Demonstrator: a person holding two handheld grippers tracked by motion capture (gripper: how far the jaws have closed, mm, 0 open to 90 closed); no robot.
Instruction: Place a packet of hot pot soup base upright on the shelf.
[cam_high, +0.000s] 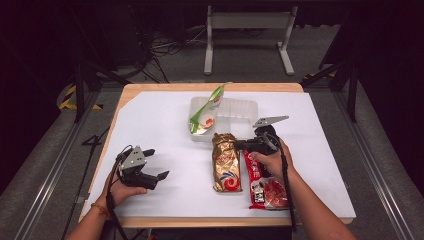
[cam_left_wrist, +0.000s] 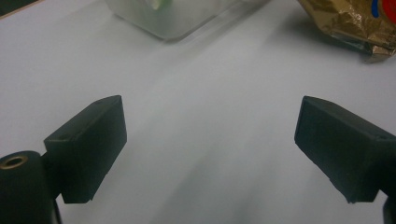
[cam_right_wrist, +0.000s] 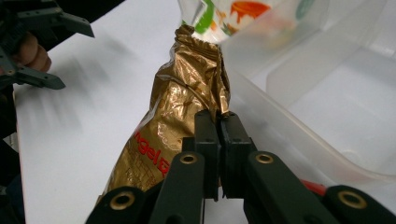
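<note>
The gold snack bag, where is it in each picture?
High view: gold snack bag lies mid-table, left of the right gripper.
Left gripper view: top right corner.
Right gripper view: centre, pinched by that gripper.
Shared landmark: the clear plastic tub.

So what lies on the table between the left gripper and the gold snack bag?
Nothing: in the high view the white sheet is bare between the left gripper and the gold snack bag; the left gripper view shows the same bare stretch.

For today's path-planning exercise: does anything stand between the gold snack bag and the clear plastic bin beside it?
Nothing visible does. The right gripper pinches the gold snack bag right at the clear plastic bin; the green-and-white bag stands inside it.
</note>
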